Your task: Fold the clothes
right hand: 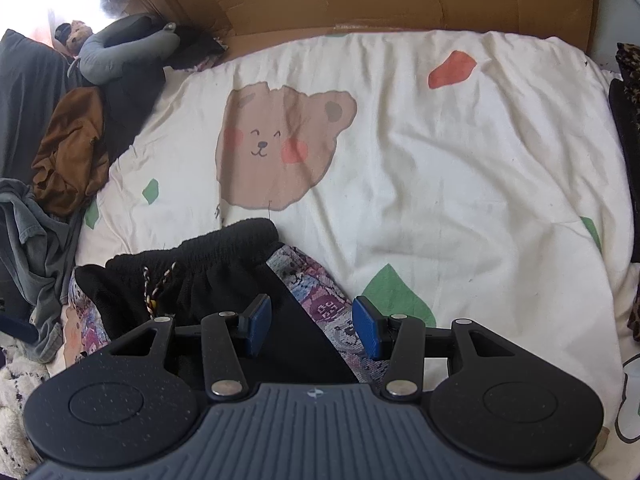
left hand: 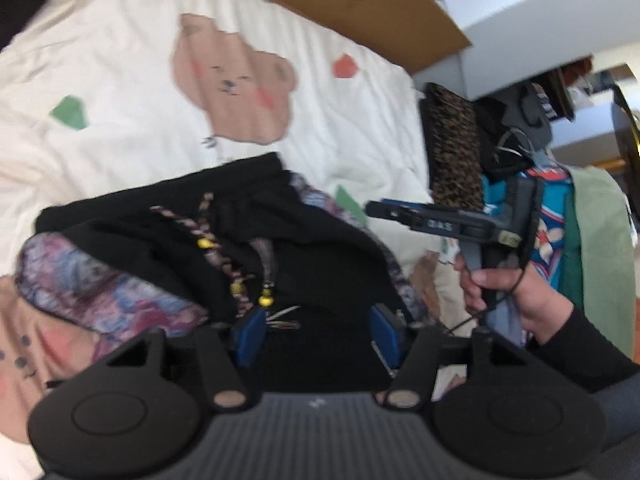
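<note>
**Shorts on the Bed: Both Claws Positioned Over the Garment**

I am working over a bed covered by a cream quilt (right hand: 460,152) printed with bear faces. The black shorts (right hand: 224,256) with patterned side panels are lying bunched on the near part of the quilt, waistband toward the far side, braided drawstring (left hand: 212,240) trailing loose across the front.

I am holding my left claw (left hand: 316,330) just above the black fabric. Its jaws are standing apart, with cloth visible between the blue pads but nothing pinched. I judge this is a release-and-regrip position, because the garment is still crumpled and needs spreading flat before any fold.

I am keeping my right claw (right hand: 314,326) over the patterned side panel (right hand: 320,300). Its jaws are about half spread and are gripping nothing. This placement covers the opposite edge, so both sides can be pulled taut together.

Other clothes (right hand: 64,160) are piled at the bed's left edge, well apart from the shorts.
</note>
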`<state>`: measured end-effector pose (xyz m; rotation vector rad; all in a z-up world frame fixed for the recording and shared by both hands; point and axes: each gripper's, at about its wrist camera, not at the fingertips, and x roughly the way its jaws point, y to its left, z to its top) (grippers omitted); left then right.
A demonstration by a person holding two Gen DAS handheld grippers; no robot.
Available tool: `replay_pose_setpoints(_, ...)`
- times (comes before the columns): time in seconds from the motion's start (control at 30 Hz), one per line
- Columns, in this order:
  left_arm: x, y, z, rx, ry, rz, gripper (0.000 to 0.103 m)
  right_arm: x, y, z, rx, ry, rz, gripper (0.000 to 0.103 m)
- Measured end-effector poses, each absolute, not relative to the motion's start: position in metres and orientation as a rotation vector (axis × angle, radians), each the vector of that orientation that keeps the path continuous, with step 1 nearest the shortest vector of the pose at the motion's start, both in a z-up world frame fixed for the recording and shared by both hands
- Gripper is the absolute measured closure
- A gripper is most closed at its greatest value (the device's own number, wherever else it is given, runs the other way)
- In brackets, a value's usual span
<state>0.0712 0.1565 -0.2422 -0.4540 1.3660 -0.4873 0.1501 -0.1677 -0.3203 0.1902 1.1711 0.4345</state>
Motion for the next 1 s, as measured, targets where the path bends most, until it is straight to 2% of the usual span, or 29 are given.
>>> replay_pose_setpoints(0.57, 0.092, 0.283, -0.262, -0.565, 1.282, -0.065, 0.043, 0.163, -0.16, -0.335, 0.166, 1.183, 0.433, 0.051)
replay_pose_setpoints(0.67, 0.093, 0.302, -0.273, -0.601, 1.279, 0.018, 0.047, 0.166, -0.159, -0.337, 0.158, 1.187, 0.431, 0.051)
replay_pose_setpoints(1.0, 0.081, 0.329, -0.331, -0.661, 1.368, 0.189, 0.048, 0.176, -0.157, -0.341, 0.124, 1.197, 0.418, 0.051)
